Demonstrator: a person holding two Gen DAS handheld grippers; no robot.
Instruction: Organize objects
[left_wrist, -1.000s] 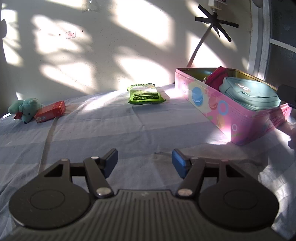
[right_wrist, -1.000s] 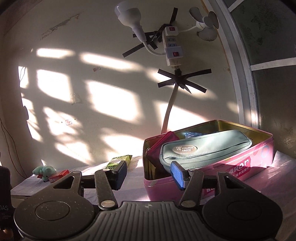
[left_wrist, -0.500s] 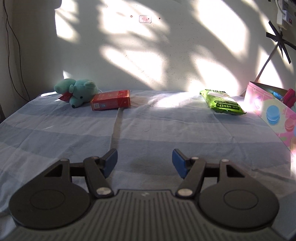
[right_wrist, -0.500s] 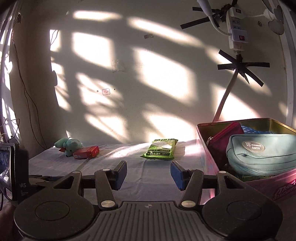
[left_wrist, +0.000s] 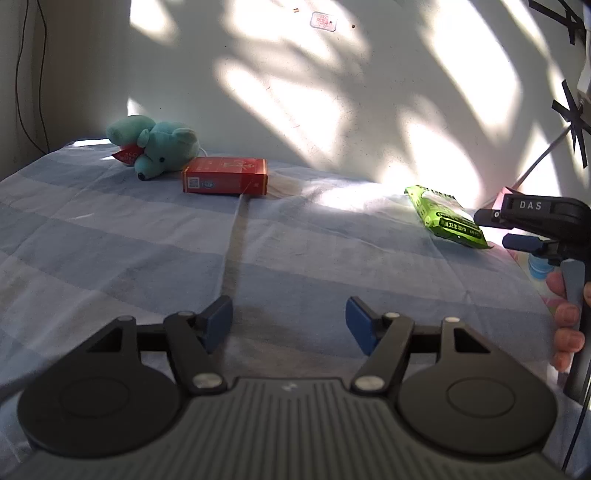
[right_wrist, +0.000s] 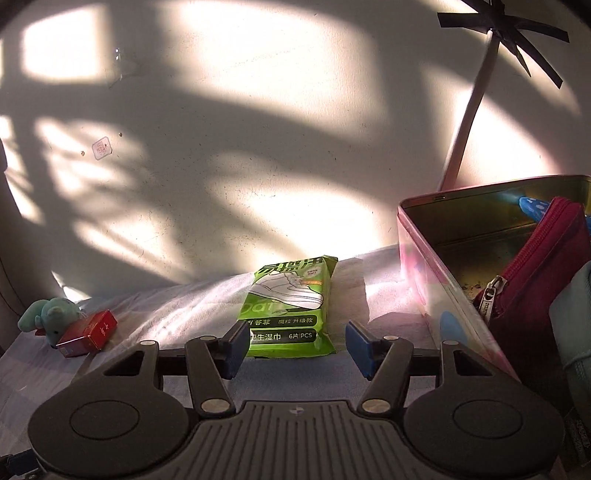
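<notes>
From the left wrist view, the left gripper (left_wrist: 288, 323) hangs over the striped blue bedsheet (left_wrist: 332, 258) with its jaws spread and opening, nothing between them. Far ahead near the wall, a teal plush toy (left_wrist: 159, 149) lies touching one end of a red box (left_wrist: 225, 175). To the right, a green wipes pack (left_wrist: 447, 218) lies flat in a patch of sunlight. Only this view shows the right gripper (left_wrist: 517, 242) from outside, just beside the near end of the pack, with the fingers of a hand (left_wrist: 567, 321) around its handle. A sliver of pink at the right edge is mostly hidden behind that gripper.

From the right wrist view, the right gripper (right_wrist: 293, 345) lines up on the wipes pack (right_wrist: 291, 317), whose near end sits just beyond the blue pads (right_wrist: 356, 345); the jaws are opening and not pressing it. Only here does the pink tin (right_wrist: 436, 280) show openly, standing right of the pack, holding a crimson zip pouch (right_wrist: 539, 266), with the edge of a light blue pouch (right_wrist: 572, 332) in front of it. The plush toy (right_wrist: 48, 315) and red box (right_wrist: 88, 334) appear small at far left.
</notes>
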